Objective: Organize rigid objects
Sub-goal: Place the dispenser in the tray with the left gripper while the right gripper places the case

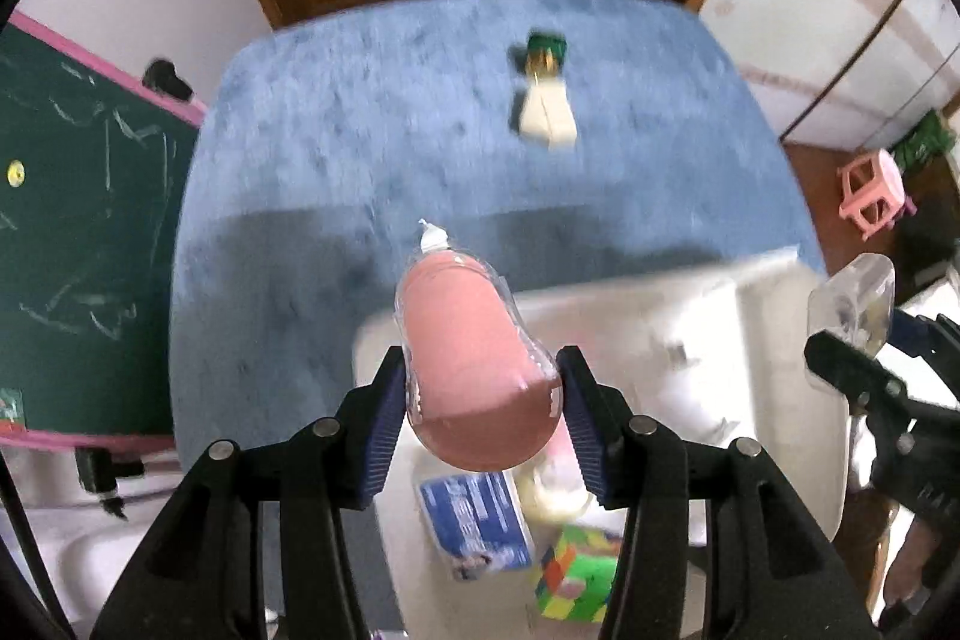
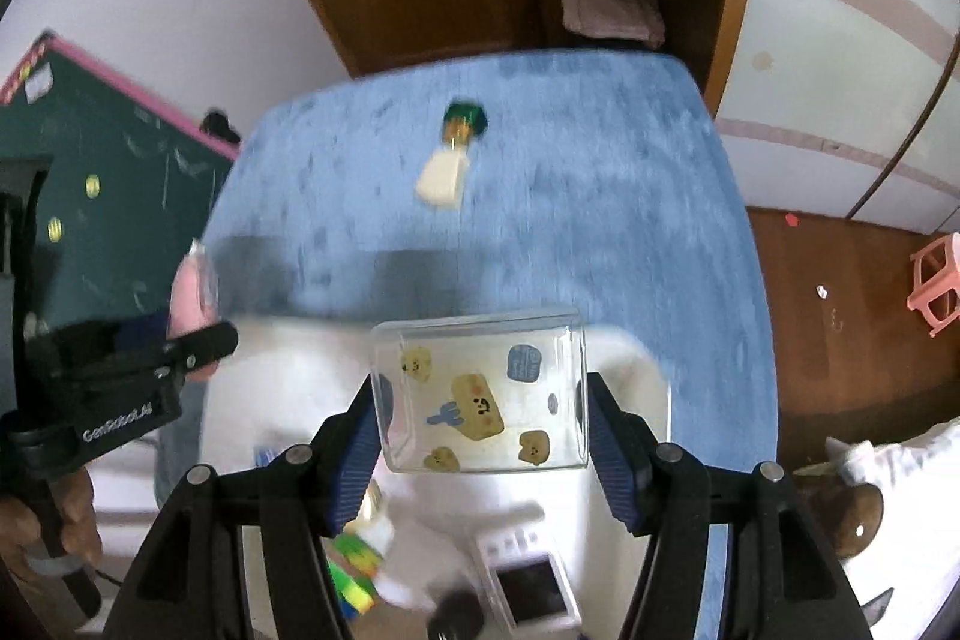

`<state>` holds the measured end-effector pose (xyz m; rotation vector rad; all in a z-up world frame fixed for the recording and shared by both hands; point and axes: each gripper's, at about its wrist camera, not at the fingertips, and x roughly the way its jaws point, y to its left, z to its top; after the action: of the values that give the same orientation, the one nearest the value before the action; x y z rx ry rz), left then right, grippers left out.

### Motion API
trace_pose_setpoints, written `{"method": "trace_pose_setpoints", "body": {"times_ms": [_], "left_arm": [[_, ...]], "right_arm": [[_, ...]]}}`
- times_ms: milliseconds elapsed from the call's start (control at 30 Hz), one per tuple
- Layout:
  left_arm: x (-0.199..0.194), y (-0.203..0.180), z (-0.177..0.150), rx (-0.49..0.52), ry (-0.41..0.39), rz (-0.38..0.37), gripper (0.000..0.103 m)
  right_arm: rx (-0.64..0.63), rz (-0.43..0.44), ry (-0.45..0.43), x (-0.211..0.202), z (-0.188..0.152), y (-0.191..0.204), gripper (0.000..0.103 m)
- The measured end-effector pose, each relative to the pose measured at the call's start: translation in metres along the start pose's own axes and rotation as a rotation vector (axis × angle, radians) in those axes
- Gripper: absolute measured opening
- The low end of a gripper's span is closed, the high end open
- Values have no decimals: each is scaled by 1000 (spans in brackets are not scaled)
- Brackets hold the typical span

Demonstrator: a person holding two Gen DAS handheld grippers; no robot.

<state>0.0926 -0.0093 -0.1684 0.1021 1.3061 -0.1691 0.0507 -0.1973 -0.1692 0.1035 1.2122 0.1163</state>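
While clamped in left tongs (image 1: 483, 406), pink bottle (image 1: 462, 334) (white-capped).

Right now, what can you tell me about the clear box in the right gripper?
The clear box looks like rigid transparent plastic, rectangular with rounded corners, printed with yellow cartoon faces, a blue cactus and a blue badge. It appears empty. The right gripper clamps its two sides, holding it in the air above the white bin.

The left gripper (image 1: 483, 403) points steeply down, its blue pads (image 1: 384, 436) pressed on a pink bottle (image 1: 468, 340). The right gripper (image 2: 483, 430) points down too, clamping a clear box (image 2: 480, 388) between its pads. A hand (image 2: 66, 514) grips the left gripper's handle.
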Motion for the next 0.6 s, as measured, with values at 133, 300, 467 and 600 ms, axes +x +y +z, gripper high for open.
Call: {"method": "trace_pose_setpoints", "body": {"times_ms": [133, 300, 467, 600], "left_arm": [[18, -7, -20, -23, 56, 5, 53], [32, -22, -33, 11, 87, 42, 53], [38, -31, -36, 36, 103, 65, 53], [40, -34, -38, 54, 111, 80, 53]], "right_arm": [[-30, -20, 59, 17, -30, 2, 63], [-65, -48, 102, 34, -51, 2, 64], [-93, -75, 110, 42, -56, 3, 64], [-105, -89, 111, 44, -57, 4, 64]]}}
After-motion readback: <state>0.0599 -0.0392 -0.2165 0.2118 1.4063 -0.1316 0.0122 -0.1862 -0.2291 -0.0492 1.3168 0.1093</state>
